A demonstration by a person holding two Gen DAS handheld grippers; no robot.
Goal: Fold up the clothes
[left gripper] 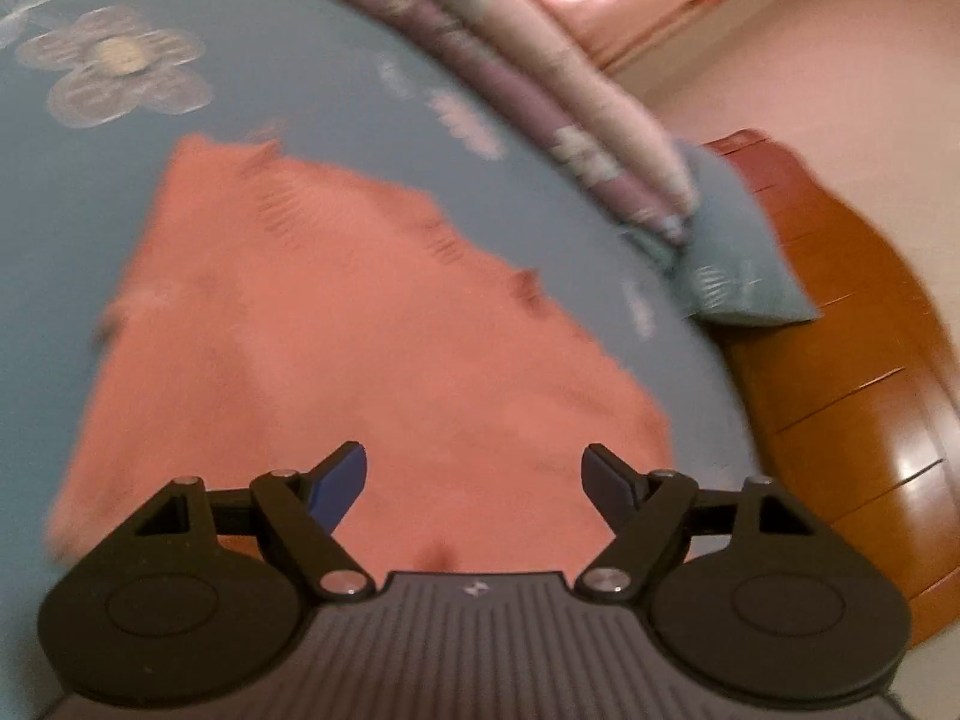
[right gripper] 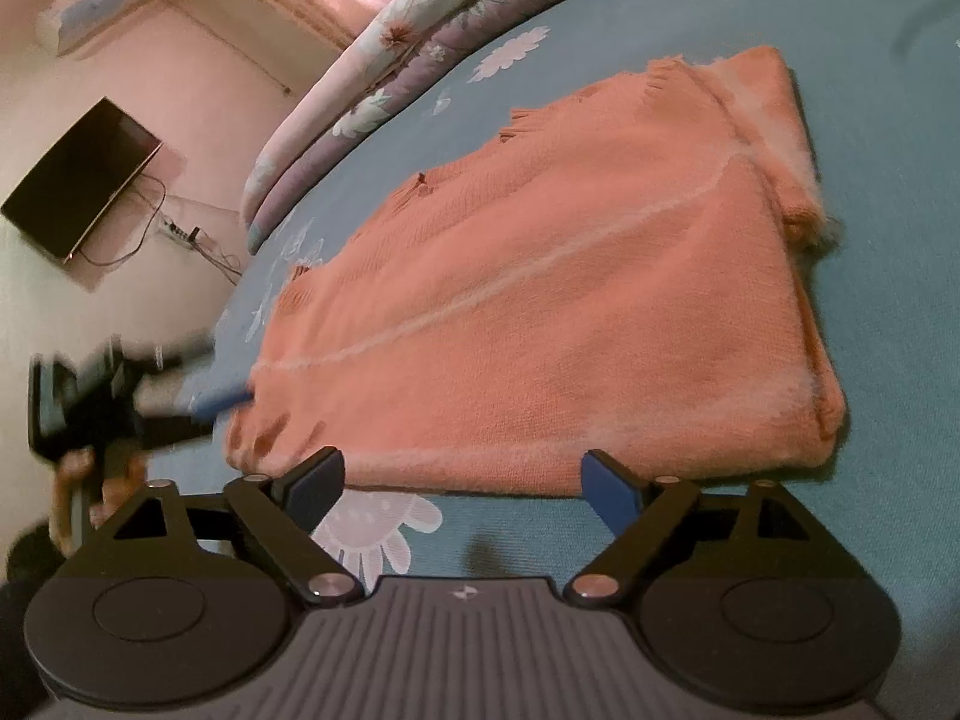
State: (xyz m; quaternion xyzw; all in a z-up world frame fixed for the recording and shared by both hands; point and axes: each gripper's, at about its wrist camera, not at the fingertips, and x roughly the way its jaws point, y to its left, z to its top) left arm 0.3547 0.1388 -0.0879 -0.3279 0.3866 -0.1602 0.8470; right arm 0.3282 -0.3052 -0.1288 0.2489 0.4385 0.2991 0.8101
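Seemingly done with a fold, the left gripper point(left gripper: 474, 480) hangs with jaws apart and empty over the salmon knit sweater point(left gripper: 336, 336) lying flat on the blue floral bedsheet point(left gripper: 288, 72), while the right gripper point(right gripper: 462, 486), jaws likewise apart and empty, faces the sweater's near folded edge point(right gripper: 480, 468).

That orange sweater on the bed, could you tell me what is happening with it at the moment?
A person is folding the orange knit sweater on a blue floral bedsheet, with a two-finger gripper in each hand. The sweater lies folded and flat. The right gripper is open just short of the sweater's near edge, nothing between its fingers. The left gripper, also open and empty, hovers over the garment; the right wrist view shows it, blurred, at the sweater's far left corner.
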